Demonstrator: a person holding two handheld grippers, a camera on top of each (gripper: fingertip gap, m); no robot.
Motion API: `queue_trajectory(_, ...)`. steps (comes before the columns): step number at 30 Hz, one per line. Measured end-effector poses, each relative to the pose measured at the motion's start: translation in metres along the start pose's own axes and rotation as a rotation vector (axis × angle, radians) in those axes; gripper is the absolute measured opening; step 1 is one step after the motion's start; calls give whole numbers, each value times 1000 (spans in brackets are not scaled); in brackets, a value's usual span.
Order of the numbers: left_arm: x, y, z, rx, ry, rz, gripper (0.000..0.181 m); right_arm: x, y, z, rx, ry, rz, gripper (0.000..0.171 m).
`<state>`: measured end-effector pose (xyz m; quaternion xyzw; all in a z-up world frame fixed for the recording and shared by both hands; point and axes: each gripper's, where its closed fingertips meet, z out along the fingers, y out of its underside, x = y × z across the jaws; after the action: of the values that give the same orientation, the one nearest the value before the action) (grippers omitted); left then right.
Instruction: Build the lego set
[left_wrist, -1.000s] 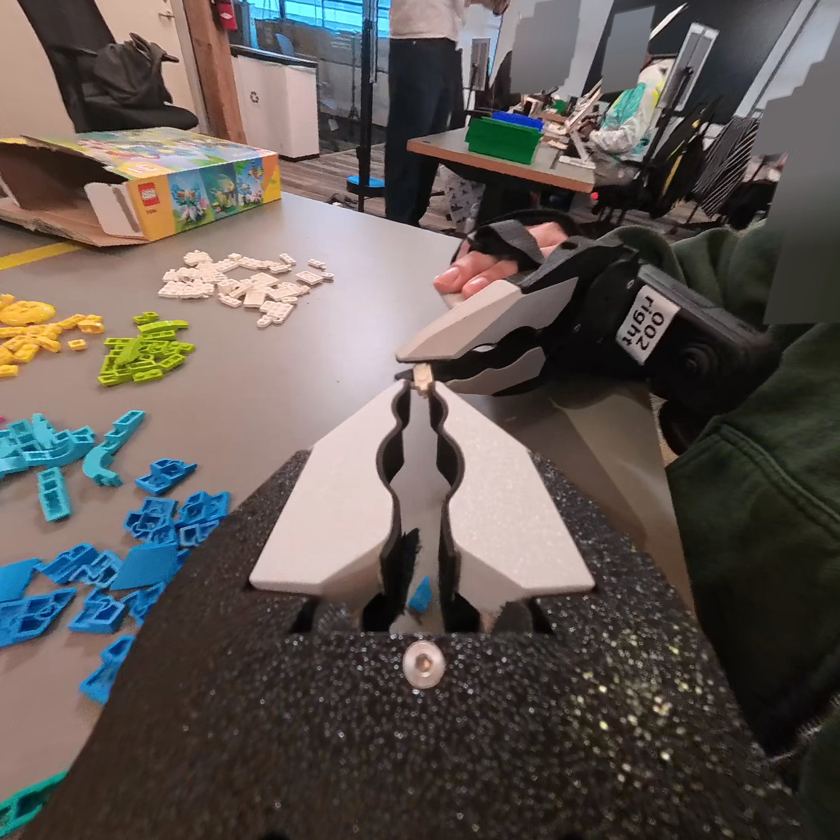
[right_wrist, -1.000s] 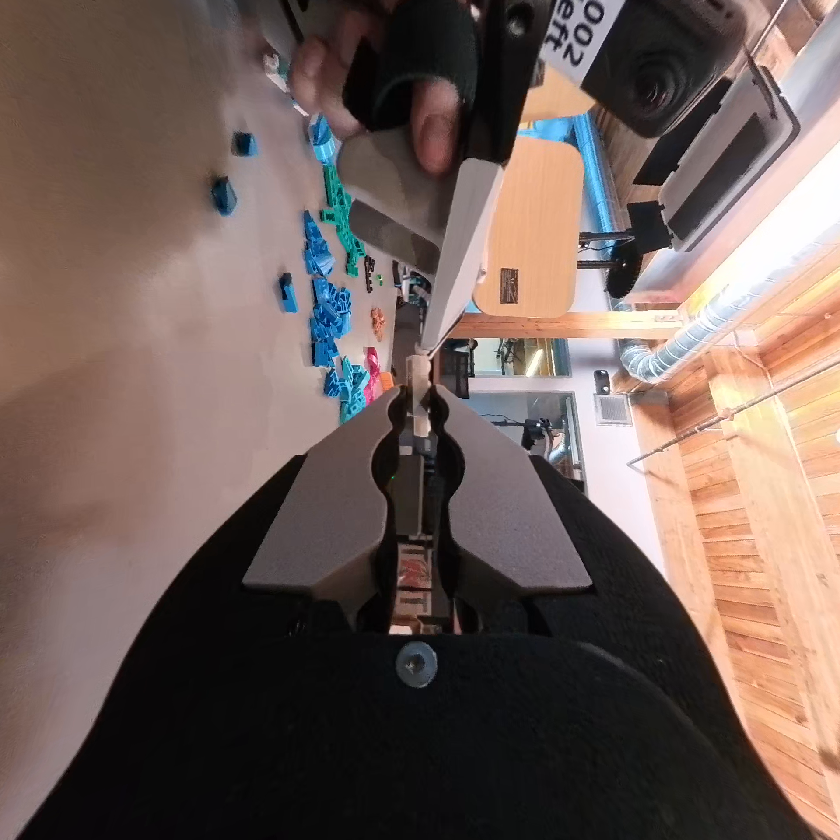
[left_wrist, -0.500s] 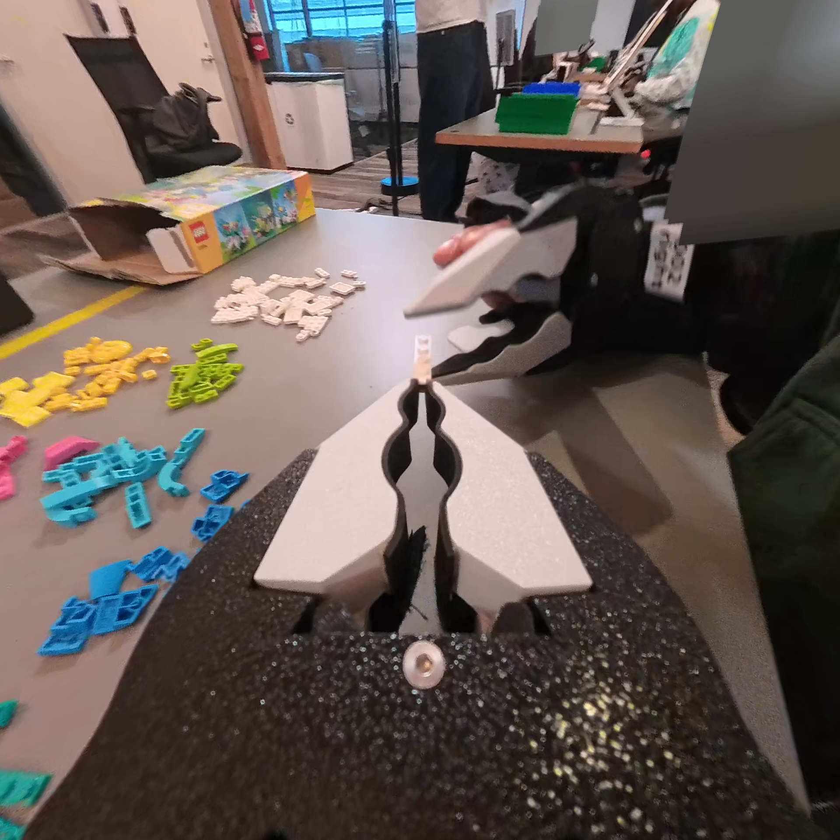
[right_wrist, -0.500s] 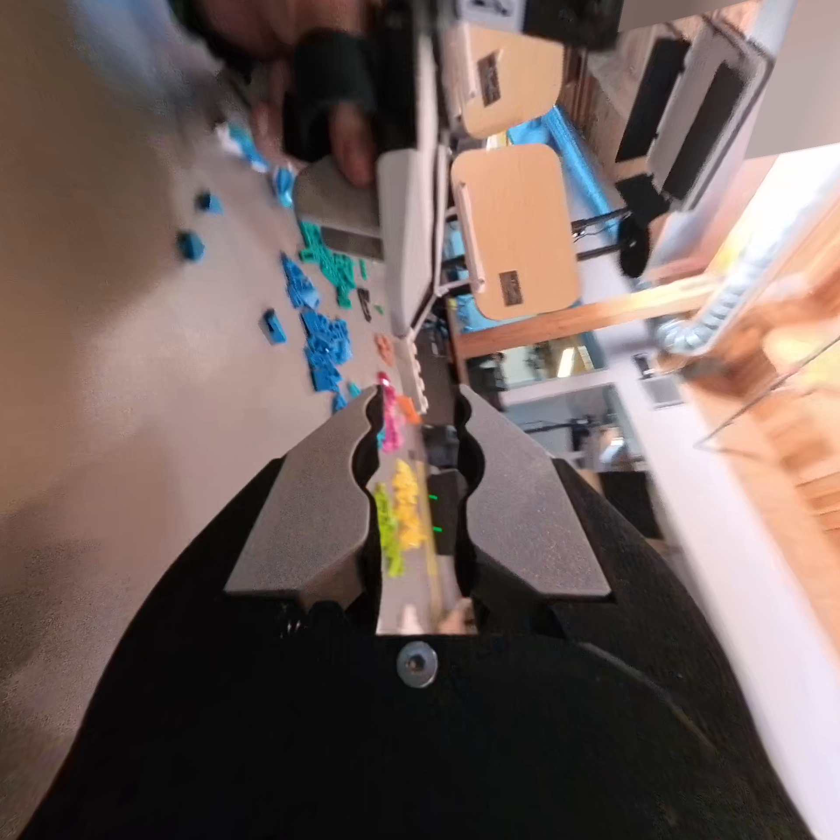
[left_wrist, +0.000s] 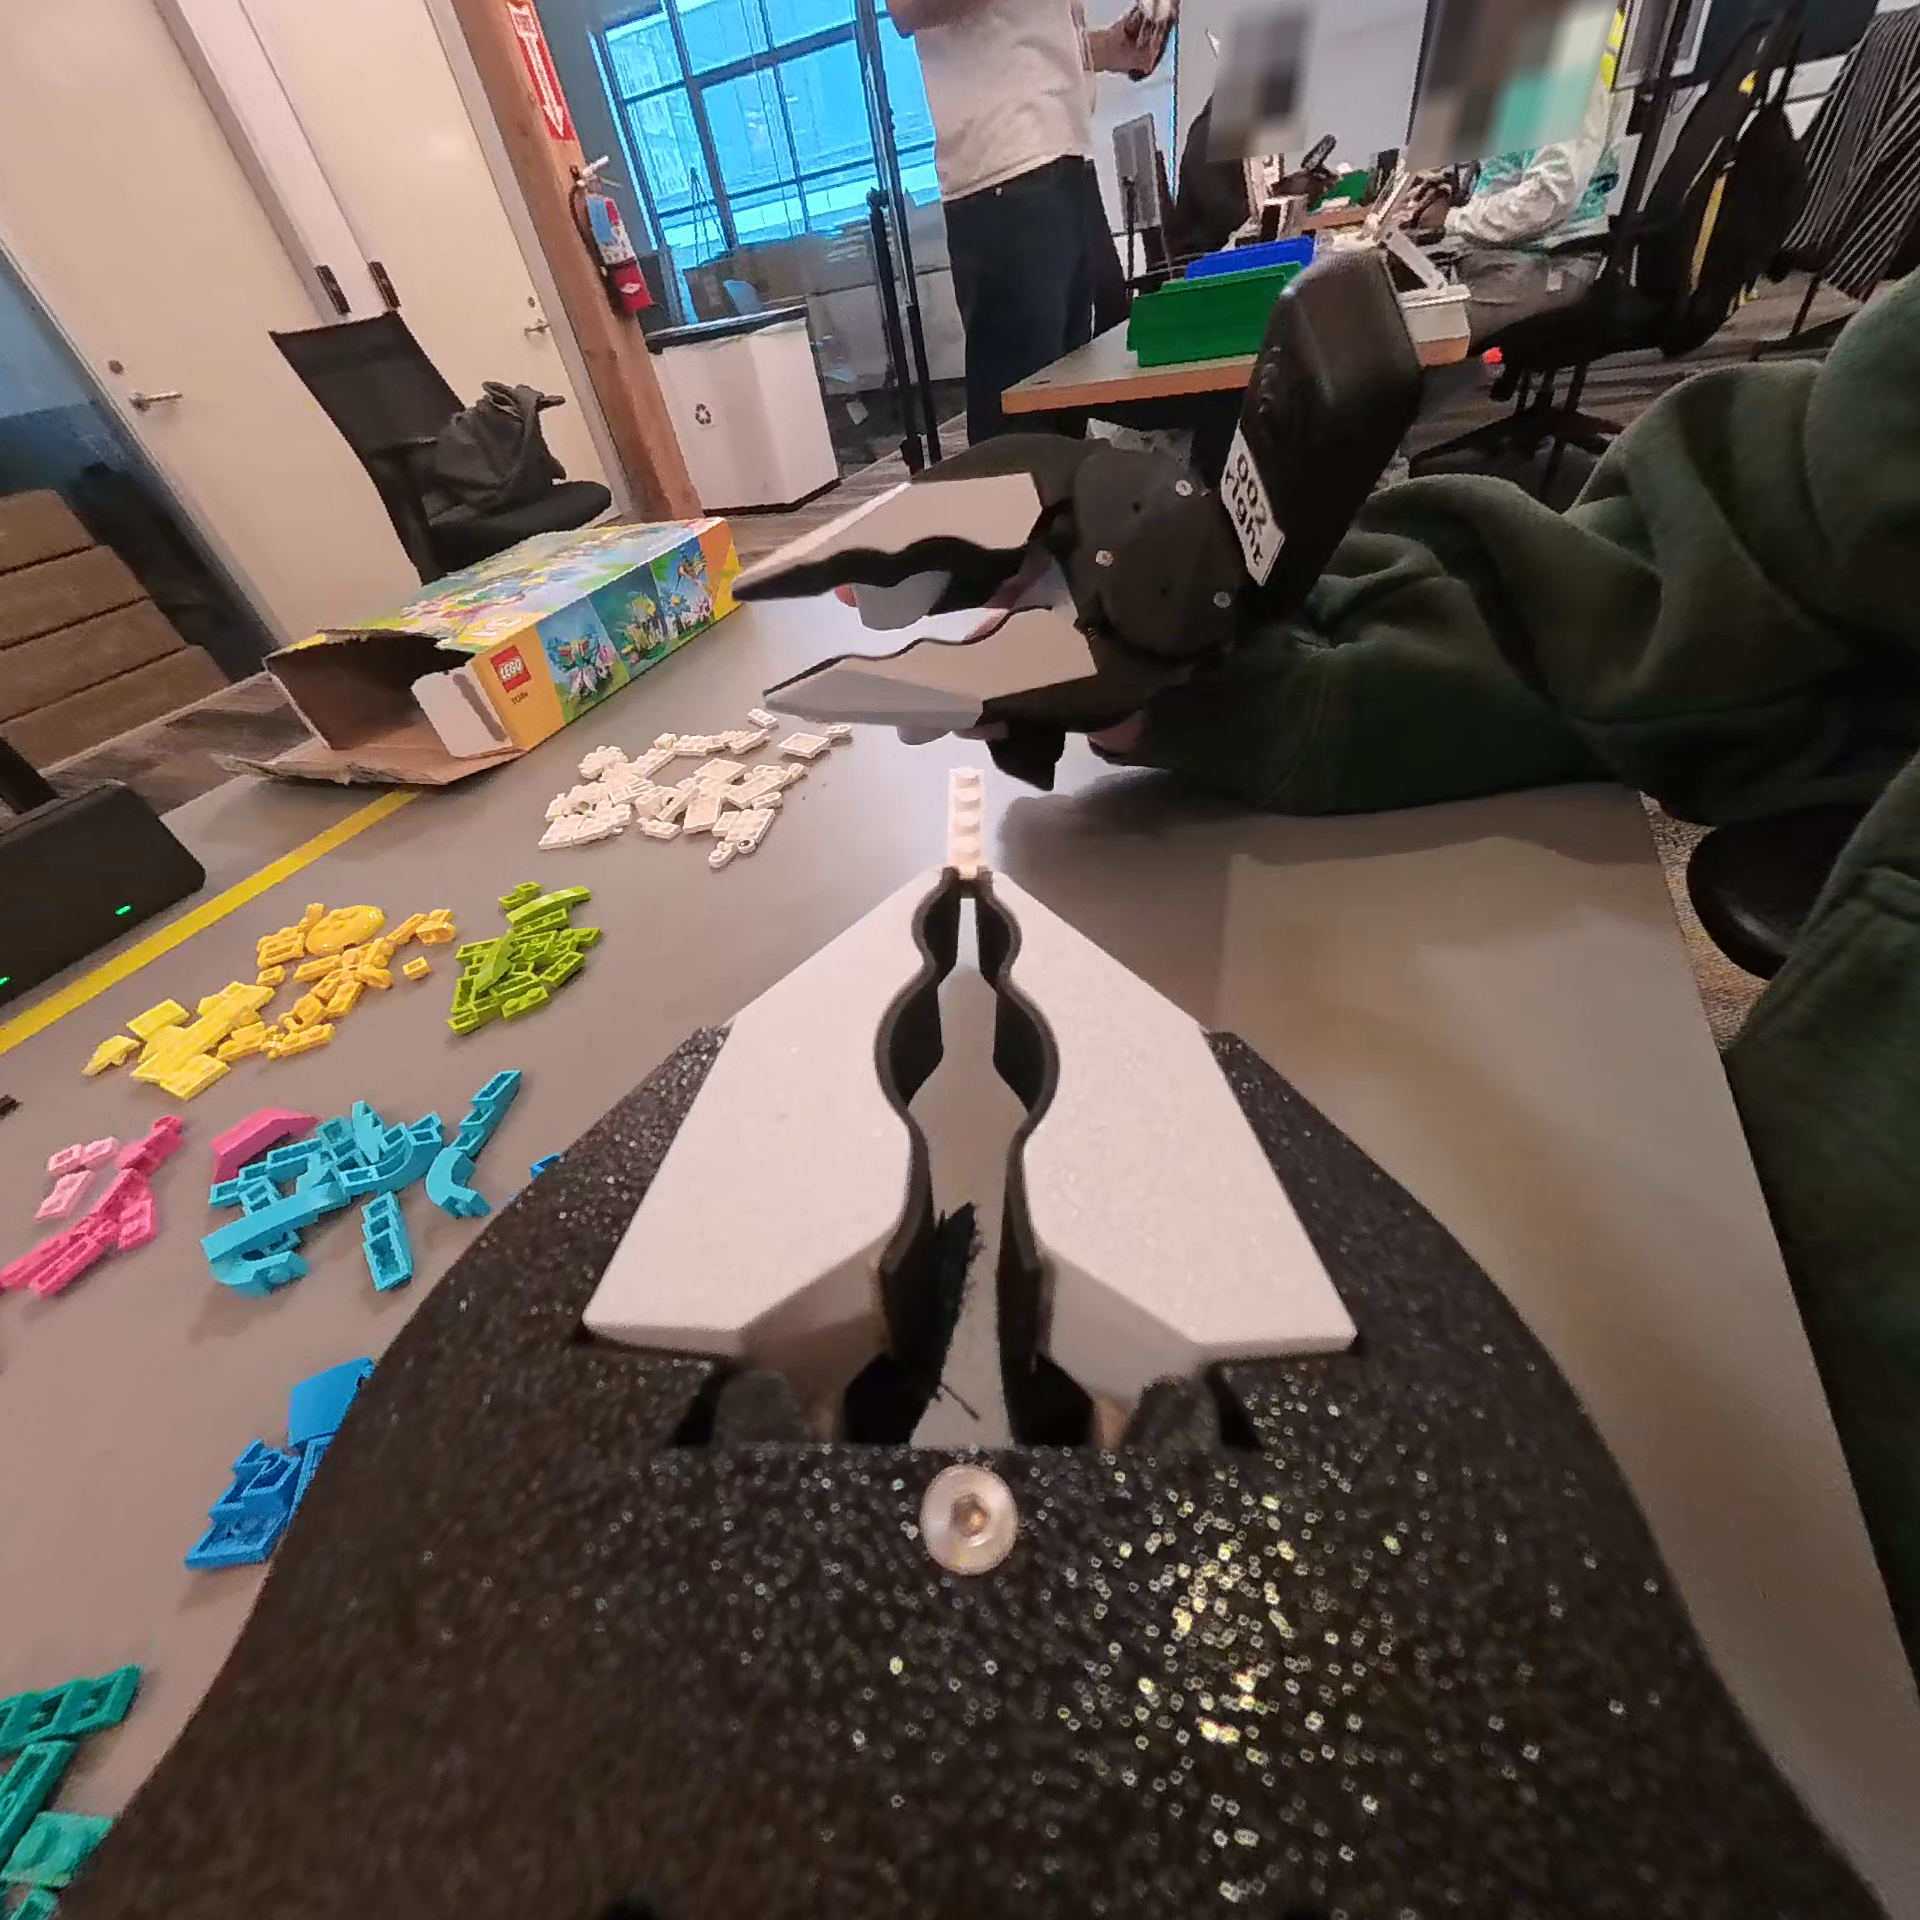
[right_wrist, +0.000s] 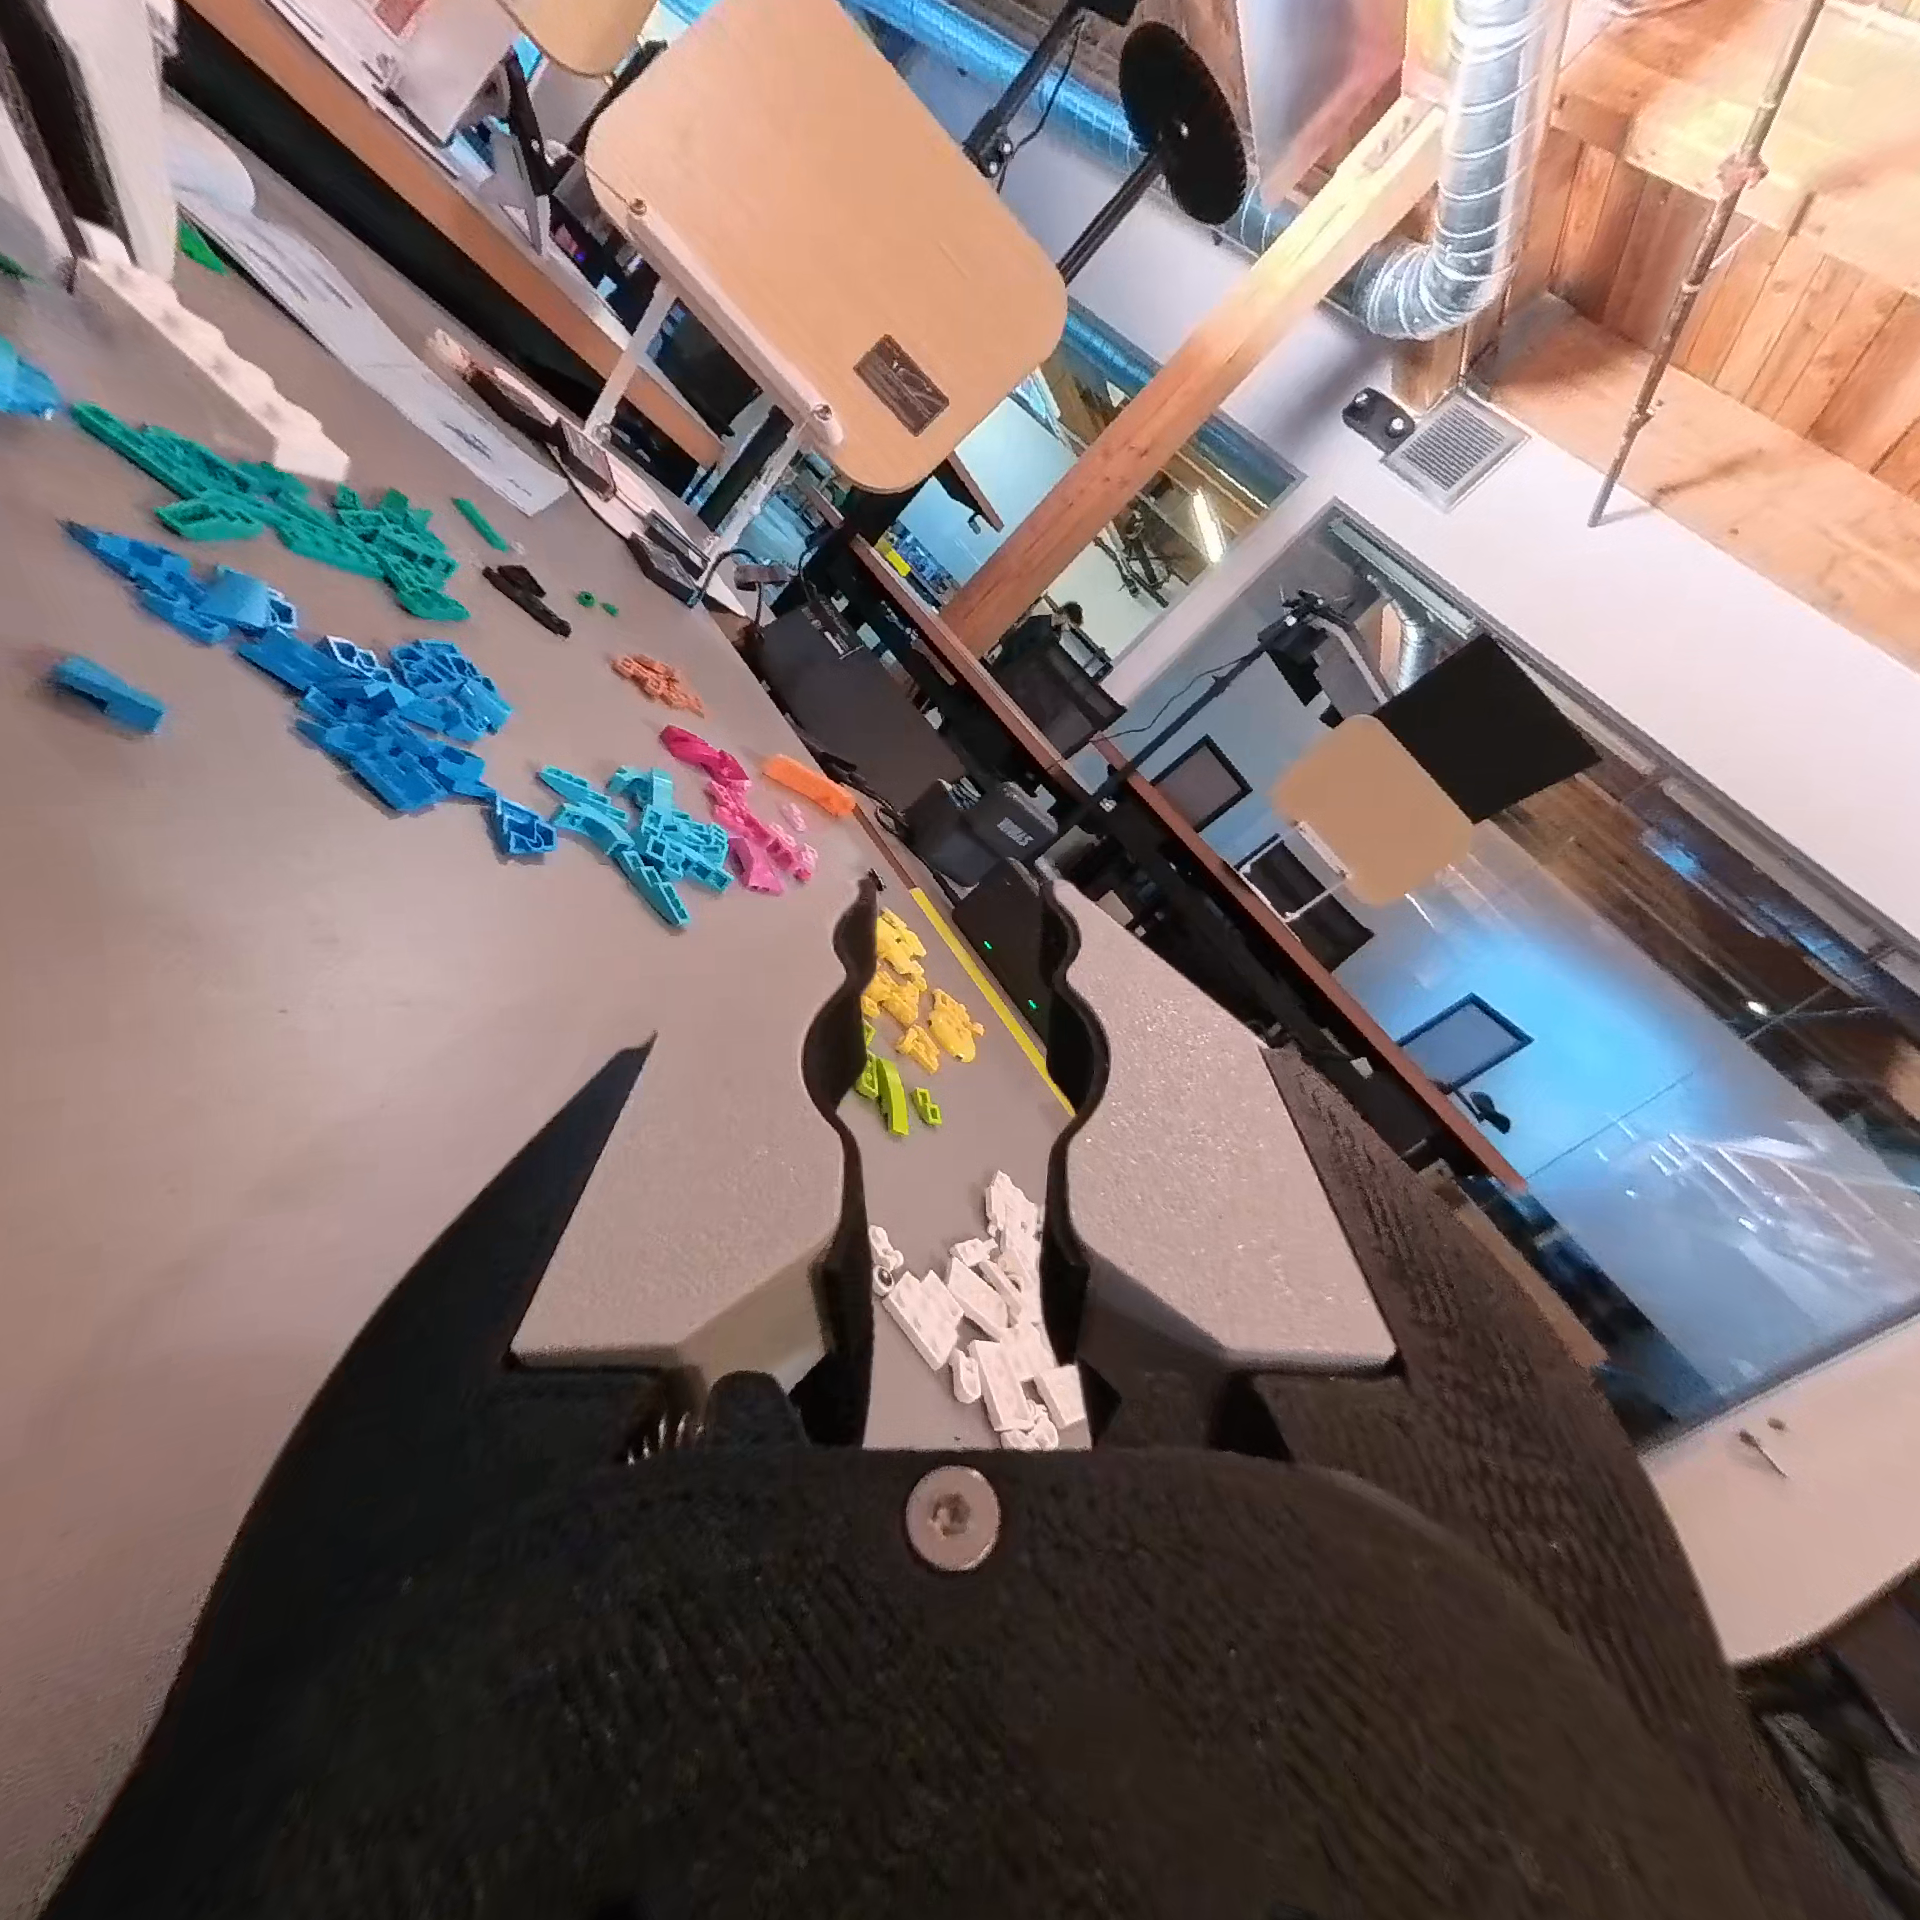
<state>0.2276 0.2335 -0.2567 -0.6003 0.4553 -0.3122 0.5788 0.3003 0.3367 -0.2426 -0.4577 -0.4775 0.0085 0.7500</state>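
Right at the tips of the left gripper (left_wrist: 966, 878), a narrow white studded strip (left_wrist: 967, 821) is pinched by one end, its free end sticking forward above the grey table (left_wrist: 1351, 1039). The jaws are pressed together on it. In the right wrist view the same strip (right_wrist: 208, 374) shows at the upper left, slightly blurred.

Beyond the strip, the right gripper (left_wrist: 769, 639) hangs in the air with its two jaws apart and nothing between them; a hand in a dark green sleeve (left_wrist: 1558, 644) holds it. From its own camera the right gripper (right_wrist: 961, 899) looks down over the table with its fingers spread.

Just past the strip lies a heap of white pieces (left_wrist: 686, 784), directly under the right gripper. Farther left the loose parts sit in colour groups: lime green pieces (left_wrist: 520, 956), yellow pieces (left_wrist: 270, 992), turquoise pieces (left_wrist: 353, 1190), pink pieces (left_wrist: 94, 1210) and blue pieces (left_wrist: 275, 1455). Dark green pieces (right_wrist: 301, 514) lie near the table's far side in the right wrist view.

At the table's back edge rests the torn-open set box (left_wrist: 520, 644).
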Motion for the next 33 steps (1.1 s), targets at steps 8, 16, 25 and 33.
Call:
queue_trajectory(8, 2, -3, -1, 18, 14, 8, 0, 14, 20, 2, -91, 68, 42, 26)
queue_trajectory(16, 5, 0, -1, 14, 36, 15, 0, 20, 37, 3, -188, 107, 25, 11)
queue_trajectory(25, 3, 3, -1, 1, 30, 10, 0, 27, 42, 0, -220, 144, 18, 8)
queue_trajectory(33, 30, 14, 8, -81, 75, 253, 0, 35, 44, -6, -221, 158, 26, 9)
